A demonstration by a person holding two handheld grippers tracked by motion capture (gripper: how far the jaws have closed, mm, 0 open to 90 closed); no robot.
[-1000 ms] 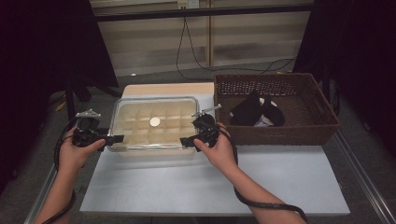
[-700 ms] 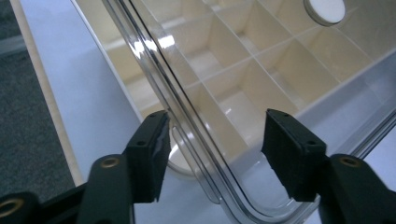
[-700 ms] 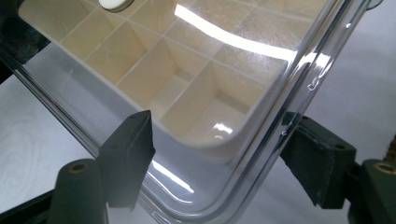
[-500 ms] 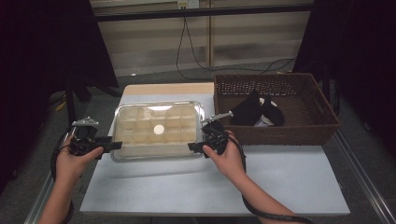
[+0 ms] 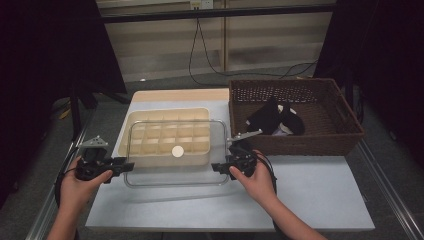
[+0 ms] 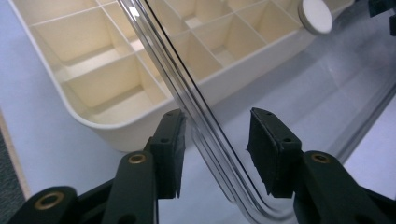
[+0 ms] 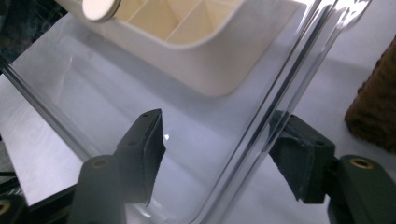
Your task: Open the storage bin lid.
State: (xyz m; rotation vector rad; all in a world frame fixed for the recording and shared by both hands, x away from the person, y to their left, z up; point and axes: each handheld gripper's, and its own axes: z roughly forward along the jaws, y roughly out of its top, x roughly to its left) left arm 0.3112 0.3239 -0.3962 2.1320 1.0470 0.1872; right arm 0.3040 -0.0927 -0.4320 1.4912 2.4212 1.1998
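Note:
A clear lid point(image 5: 175, 175) with a white round knob point(image 5: 177, 151) hangs partly over a cream compartment tray point(image 5: 165, 116), shifted toward the person. My left gripper point(image 5: 127, 166) is at the lid's left near corner and my right gripper point(image 5: 216, 167) at its right near corner. In the left gripper view the lid's rim point(image 6: 205, 126) runs between the jaws of the gripper point(image 6: 215, 144); one pad is at the rim and the other stands off it. In the right gripper view the rim point(image 7: 280, 84) crosses between wider-set jaws point(image 7: 217, 140). Both sets of jaws have just been closing.
A brown wicker basket point(image 5: 295, 145) holding dark cloth items point(image 5: 272, 117) stands at the right, close to my right gripper. The grey tabletop point(image 5: 310, 195) spreads toward the near edge. Cables hang at the back wall.
The lid has come off the tray and moved toward the person. Both hands have drawn back with it.

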